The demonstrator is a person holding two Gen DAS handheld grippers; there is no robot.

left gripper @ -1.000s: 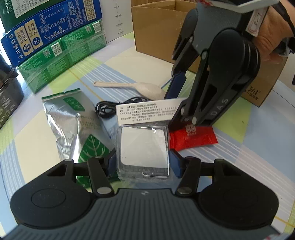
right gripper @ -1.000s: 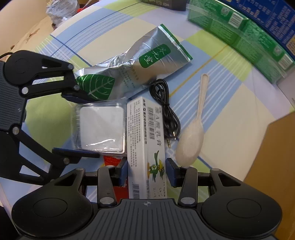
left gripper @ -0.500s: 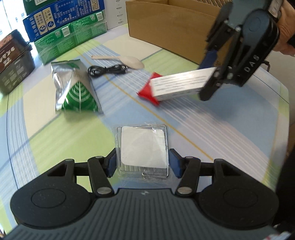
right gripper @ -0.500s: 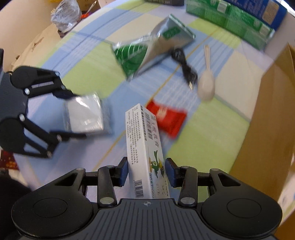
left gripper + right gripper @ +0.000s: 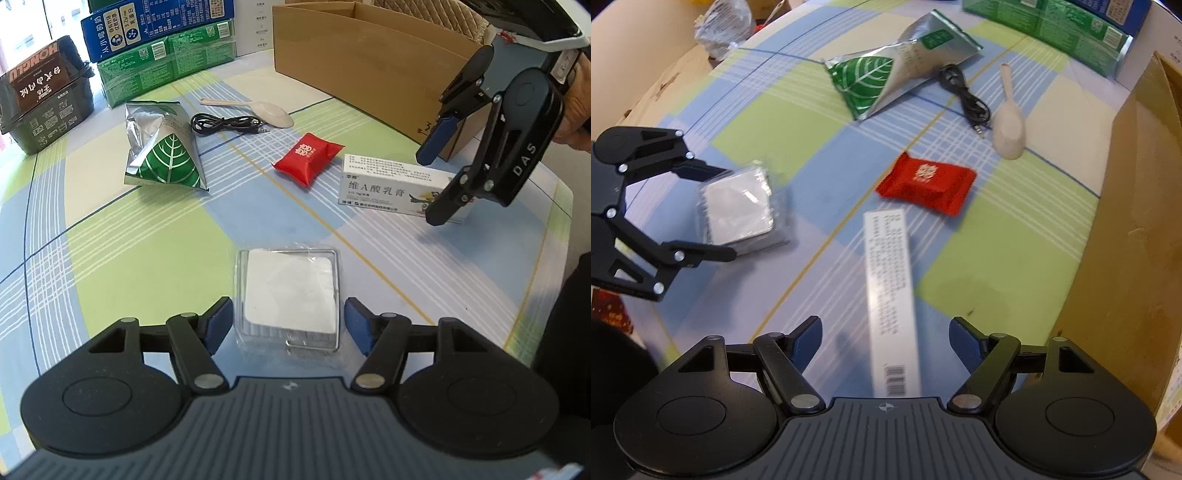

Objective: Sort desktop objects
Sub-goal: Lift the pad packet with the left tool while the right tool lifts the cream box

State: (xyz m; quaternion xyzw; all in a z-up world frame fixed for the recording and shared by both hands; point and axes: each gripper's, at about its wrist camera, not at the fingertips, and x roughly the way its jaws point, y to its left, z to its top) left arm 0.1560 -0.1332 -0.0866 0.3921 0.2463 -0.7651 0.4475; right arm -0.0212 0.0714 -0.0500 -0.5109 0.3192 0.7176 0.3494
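Both tongs [image 5: 288,325] [image 5: 885,341] now open, items released.

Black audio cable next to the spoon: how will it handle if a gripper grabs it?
The black audio cable lies in a loose, untied coil, so it likely goes floppy and uncoils when lifted. It is thin and flat on the tablecloth, so fingers may pinch only one strand. Its plug end nearly touches the spoon; dragging could nudge it.

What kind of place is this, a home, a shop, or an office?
Probably a home table: a checked blue-and-green tablecloth carries stacked green and blue milk cartons, a beige plastic spoon and an open brown cardboard box.
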